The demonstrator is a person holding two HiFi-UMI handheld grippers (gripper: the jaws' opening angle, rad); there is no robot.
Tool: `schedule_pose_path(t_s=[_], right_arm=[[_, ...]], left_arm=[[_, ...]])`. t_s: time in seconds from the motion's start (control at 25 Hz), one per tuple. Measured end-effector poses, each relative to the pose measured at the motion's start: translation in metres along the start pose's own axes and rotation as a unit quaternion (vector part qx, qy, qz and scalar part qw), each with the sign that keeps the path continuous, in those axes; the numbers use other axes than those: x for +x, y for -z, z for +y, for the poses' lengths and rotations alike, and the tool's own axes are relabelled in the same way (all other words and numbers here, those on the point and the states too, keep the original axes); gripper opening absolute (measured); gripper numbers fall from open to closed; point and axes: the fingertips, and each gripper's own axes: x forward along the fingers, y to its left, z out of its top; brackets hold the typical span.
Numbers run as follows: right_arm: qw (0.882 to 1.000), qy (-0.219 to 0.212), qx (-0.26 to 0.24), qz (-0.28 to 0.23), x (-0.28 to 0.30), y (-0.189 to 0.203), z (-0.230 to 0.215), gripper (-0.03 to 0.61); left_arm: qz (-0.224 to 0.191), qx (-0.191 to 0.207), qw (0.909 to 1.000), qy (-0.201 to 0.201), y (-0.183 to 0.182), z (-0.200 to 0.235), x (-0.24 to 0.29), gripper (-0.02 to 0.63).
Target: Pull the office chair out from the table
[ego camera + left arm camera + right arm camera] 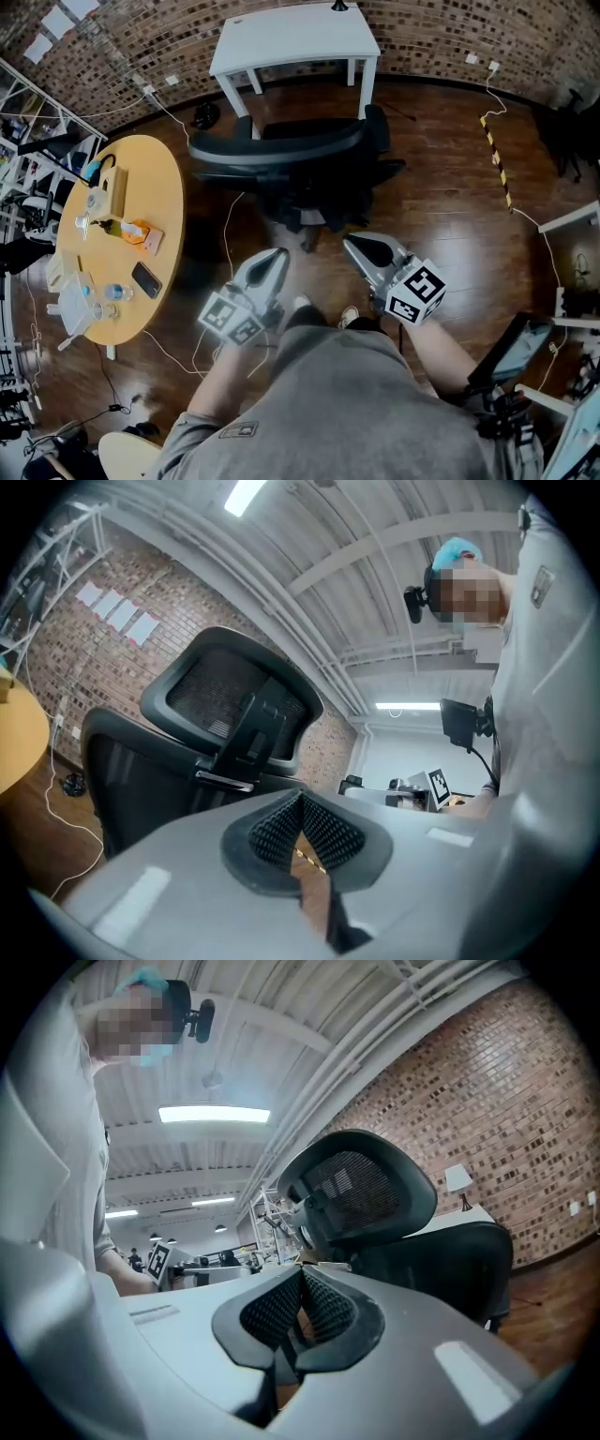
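The black office chair (pixel 291 159) stands on the wooden floor a short way in front of the white table (pixel 291 37), with its back toward me. Both grippers hang near my body, apart from the chair and pointing at it. My left gripper (pixel 274 261) is shut with nothing between its pads. My right gripper (pixel 356 246) is shut too and holds nothing. In the left gripper view the chair's mesh headrest and backrest (pixel 225 733) rise beyond the closed left gripper (pixel 300 803). In the right gripper view the chair (pixel 375 1204) stands beyond the closed right gripper (pixel 302 1283).
A round yellow table (pixel 141 178) at the left carries bottles, a phone and small items. Cables (pixel 228 234) trail over the floor by the chair's base. A yellow-and-black strip (pixel 497 159) lies at the right. Shelving stands at the far left, equipment at the lower right.
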Motion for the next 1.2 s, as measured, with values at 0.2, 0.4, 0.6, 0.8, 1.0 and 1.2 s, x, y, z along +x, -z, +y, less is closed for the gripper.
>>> schedule_pose_path(t_s=[0.2, 0.4, 0.6, 0.8, 1.0, 1.2], right_arm=[[1.0, -0.007, -0.009, 0.012, 0.005, 0.002, 0.014, 0.012], [1.0, -0.009, -0.022, 0.02, 0.018, -0.001, 0.022, 0.012], [0.999, -0.007, -0.028, 0.024, 0.027, -0.002, 0.026, 0.012], [0.999, -0.002, -0.036, 0.03, 0.031, 0.002, 0.03, 0.012], [0.999, -0.001, -0.036, 0.033, 0.033, 0.005, 0.034, 0.012], [0.998, -0.004, -0.04, 0.038, 0.037, 0.009, 0.042, 0.011]], left_arm=[[0.015, 0.005, 0.9996, 0.024, 0.003, -0.013, 0.0, 0.002], [0.017, 0.017, 0.9992, 0.032, -0.007, -0.009, 0.001, 0.002], [0.023, 0.019, 0.9987, 0.041, -0.008, -0.005, -0.001, 0.002], [0.028, 0.018, 0.9981, 0.051, -0.009, -0.004, -0.003, 0.002], [0.025, 0.02, 0.9979, 0.056, -0.008, -0.001, -0.005, 0.002], [0.032, 0.018, 0.9975, 0.06, -0.008, -0.002, -0.01, 0.002]])
